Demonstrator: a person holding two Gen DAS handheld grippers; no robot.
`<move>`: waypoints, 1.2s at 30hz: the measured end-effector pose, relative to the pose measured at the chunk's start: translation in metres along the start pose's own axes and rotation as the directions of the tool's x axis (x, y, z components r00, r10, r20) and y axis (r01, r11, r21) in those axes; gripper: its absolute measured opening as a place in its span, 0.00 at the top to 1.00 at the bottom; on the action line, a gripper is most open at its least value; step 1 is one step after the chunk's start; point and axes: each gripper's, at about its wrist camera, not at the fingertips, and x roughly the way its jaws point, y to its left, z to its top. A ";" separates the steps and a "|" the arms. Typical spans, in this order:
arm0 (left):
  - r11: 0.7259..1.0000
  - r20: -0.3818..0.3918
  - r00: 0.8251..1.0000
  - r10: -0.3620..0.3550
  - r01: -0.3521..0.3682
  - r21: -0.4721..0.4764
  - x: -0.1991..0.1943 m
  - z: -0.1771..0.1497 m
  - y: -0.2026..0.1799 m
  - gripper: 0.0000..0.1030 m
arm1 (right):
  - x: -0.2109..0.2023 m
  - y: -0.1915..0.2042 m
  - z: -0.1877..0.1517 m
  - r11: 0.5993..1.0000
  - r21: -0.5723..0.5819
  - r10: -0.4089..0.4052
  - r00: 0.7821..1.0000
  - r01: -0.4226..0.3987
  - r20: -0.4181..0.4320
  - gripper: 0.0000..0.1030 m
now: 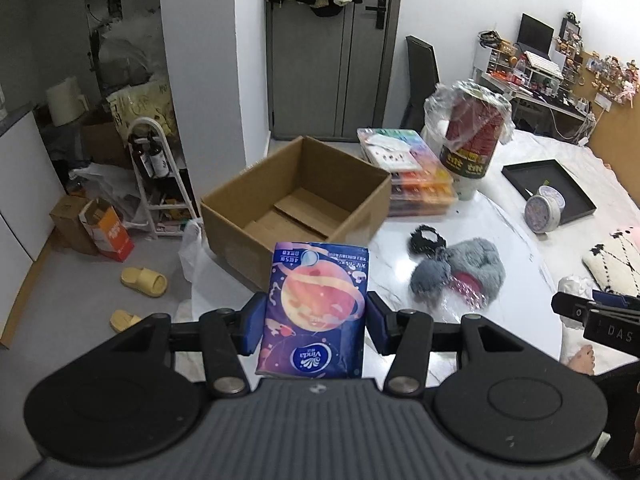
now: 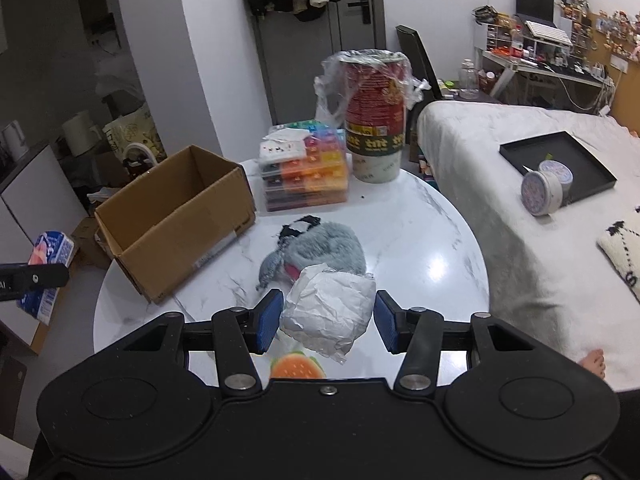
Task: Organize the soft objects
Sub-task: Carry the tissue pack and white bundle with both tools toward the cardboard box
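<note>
Left gripper (image 1: 315, 326): one, pinching one blue tissue pack (image 1: 318, 308) between its two blue pads; pack upright, printed with a planet, raised off the surface just short of the box.
Right gripper (image 2: 328, 322): one, its two blue pads set on either side of one crumpled white paper bundle (image 2: 328, 312); left pad touching it, right pad just beside it, so whether it truly grips I cannot tell.
Pose: both grippers level, pointing forward across the tabletop (image 2: 420, 248); left one to the left of the right, its tip showing at the edge of the right view.
Cardboard box (image 1: 296, 200): one, open, nothing visible inside, sitting on the tabletop's left edge.
Grey fluffy thing (image 2: 324, 248): one, lying mid-tabletop just beyond the paper bundle, with a black-and-white knit piece (image 2: 300, 226) touching its far side.
Burger-print item (image 2: 297, 366): one, partly hidden under the right gripper.
Colourful plastic cases (image 2: 306, 168): one stack, behind the box.
Tall cup (image 2: 374, 120): one, wrapped in clear plastic, beside the stack.
Bed (image 2: 520, 152): one, right of the tabletop, carrying one black tray (image 2: 558, 146) and one round tin (image 2: 540, 192).
</note>
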 end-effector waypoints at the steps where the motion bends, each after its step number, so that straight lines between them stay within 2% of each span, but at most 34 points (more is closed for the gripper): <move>1: 1.000 0.002 1.000 0.004 -0.004 0.001 0.000 0.002 0.001 0.50 | 0.001 0.001 0.002 1.000 -0.005 0.006 1.000 -0.006 0.002 0.52; 14: 0.999 0.022 0.999 0.045 -0.044 -0.012 0.010 0.023 0.015 0.50 | 0.009 0.018 0.026 0.996 -0.060 0.072 0.997 -0.070 0.039 0.52; 27: 0.996 0.024 0.996 0.087 -0.087 -0.020 0.024 0.046 0.026 0.50 | 0.030 0.030 0.051 0.990 -0.072 0.128 0.991 -0.125 0.044 0.52; 36: 0.995 0.019 0.996 0.093 -0.092 -0.045 0.044 0.064 0.034 0.50 | 0.043 0.042 0.068 0.981 -0.100 0.171 0.984 -0.166 0.043 0.52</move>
